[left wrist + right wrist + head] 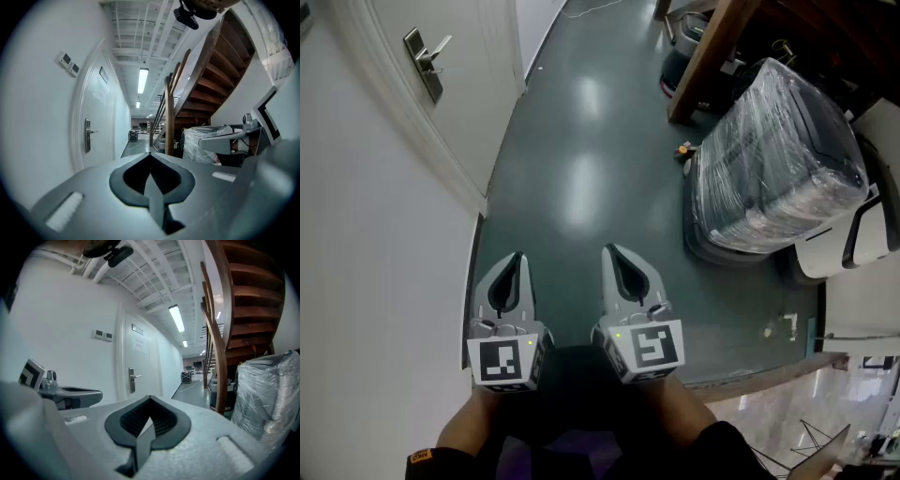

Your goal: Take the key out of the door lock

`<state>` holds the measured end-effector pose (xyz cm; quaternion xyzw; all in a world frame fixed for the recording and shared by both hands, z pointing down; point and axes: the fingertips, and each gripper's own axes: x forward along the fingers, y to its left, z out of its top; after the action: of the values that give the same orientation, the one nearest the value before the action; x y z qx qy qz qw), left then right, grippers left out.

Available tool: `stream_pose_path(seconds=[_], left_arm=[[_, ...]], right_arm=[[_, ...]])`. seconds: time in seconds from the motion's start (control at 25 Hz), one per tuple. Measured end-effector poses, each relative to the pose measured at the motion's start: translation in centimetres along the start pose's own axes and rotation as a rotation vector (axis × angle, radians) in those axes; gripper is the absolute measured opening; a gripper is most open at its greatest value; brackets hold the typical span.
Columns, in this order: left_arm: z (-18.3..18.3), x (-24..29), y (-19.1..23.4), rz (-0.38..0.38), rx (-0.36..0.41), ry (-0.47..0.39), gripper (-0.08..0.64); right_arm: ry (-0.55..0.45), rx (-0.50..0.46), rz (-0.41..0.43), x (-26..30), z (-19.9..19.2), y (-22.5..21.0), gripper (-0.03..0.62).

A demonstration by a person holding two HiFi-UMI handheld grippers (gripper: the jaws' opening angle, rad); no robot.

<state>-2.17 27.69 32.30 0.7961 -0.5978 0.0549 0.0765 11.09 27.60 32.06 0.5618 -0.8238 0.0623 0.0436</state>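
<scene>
Left hand-held gripper (515, 257) and right hand-held gripper (610, 249) clenched, empty; door lock (424, 64) well ahead-left, key indiscernible.

Door (469, 94) L; wrapped load (778, 159) R.

Closed jaws, white door (99, 119) beyond

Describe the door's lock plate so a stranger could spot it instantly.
Find the white door on the corridor's left wall, across from the wooden staircase. Near one edge sits a narrow upright metal lock plate. It alone carries a silver lever handle, unlike the small flat sign higher up the door.
</scene>
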Motion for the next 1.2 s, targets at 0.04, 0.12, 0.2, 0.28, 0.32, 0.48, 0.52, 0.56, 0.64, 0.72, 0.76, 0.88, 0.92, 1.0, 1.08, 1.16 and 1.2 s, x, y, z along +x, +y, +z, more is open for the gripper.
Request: stream_pose_path(seconds=[0.04, 0.12, 0.2, 0.28, 0.32, 0.48, 0.52, 0.56, 0.64, 0.72, 0.76, 0.88, 0.92, 1.0, 1.08, 1.16, 1.2], left_arm=[[-0.1, 0.0, -0.1, -0.011, 0.010, -0.010, 0.018], [0.0, 0.0, -0.3, -0.020, 0.022, -0.021, 0.018], [0.0, 0.1, -0.5, -0.011, 0.024, -0.015, 0.018], [-0.4, 0.0, -0.8, -0.024, 0.036, -0.018, 0.018], [-0.6, -0.1, -0.9, -0.033, 0.044, -0.022, 0.018], [-0.9, -0.1, -0.5, -0.006, 0.041, 0.017, 0.018], [-0.9, -0.1, -0.4, 0.005, 0.038, 0.028, 0.018], [-0.9, -0.1, -0.3, 0.012, 0.034, 0.033, 0.018], [-0.9, 0.1, -0.4, 0.013, 0.021, 0.029, 0.018], [-0.9, 0.3, -0.5, 0.009, 0.018, 0.017, 0.018], [-0.8, 0.4, -0.4, 0.015, 0.015, 0.018, 0.018], [-1.0, 0.7, -0.6, 0.031, 0.006, 0.033, 0.018], [-1.1, 0.8, -0.8, 0.028, 0.009, 0.031, 0.018], [-1.4, 0.9, -1.5, 0.011, 0.025, 0.011, 0.018], [-1.4, 1.1, -2.0, 0.006, 0.030, -0.001, 0.018], [-1.3, 1.3, -2.2, 0.005, 0.033, -0.004, 0.018], [-1.3, 1.4, -2.3, 0.006, 0.035, -0.004, 0.018]], right_arm=[[-0.003, 0.009, 0.006, 0.1, 0.2, 0.1, -0.012], [-0.007, 0.020, 0.013, 0.1, 0.4, 0.2, -0.012], [-0.006, 0.021, 0.011, 0.0, 0.2, 0.1, -0.012], [-0.010, 0.031, 0.018, -0.1, 0.1, 0.1, -0.012], [-0.009, 0.035, 0.021, -0.1, -0.1, 0.1, -0.012], [0.012, 0.062, 0.045, 0.3, -0.8, 0.3, -0.011], [0.022, 0.078, 0.047, 0.4, -1.1, 0.1, -0.011], [0.032, 0.093, 0.044, 0.4, -1.4, 0.0, -0.011], [0.047, 0.116, 0.037, 0.6, -1.7, -0.4, -0.010], [0.053, 0.120, 0.038, 0.7, -1.9, -0.7, -0.009], [0.055, 0.119, 0.038, 0.8, -1.9, -0.8, -0.010], [0.055, 0.111, 0.051, 0.8, -2.2, -1.2, -0.009], [0.054, 0.110, 0.057, 0.8, -2.4, -1.3, -0.009], [0.055, 0.112, 0.062, 0.5, -2.5, -1.7, -0.009], [0.058, 0.112, 0.063, 0.3, -2.4, -2.1, -0.009], [0.058, 0.114, 0.071, 0.3, -2.3, -2.3, -0.009], [0.057, 0.116, 0.077, 0.3, -2.3, -2.4, -0.009]])
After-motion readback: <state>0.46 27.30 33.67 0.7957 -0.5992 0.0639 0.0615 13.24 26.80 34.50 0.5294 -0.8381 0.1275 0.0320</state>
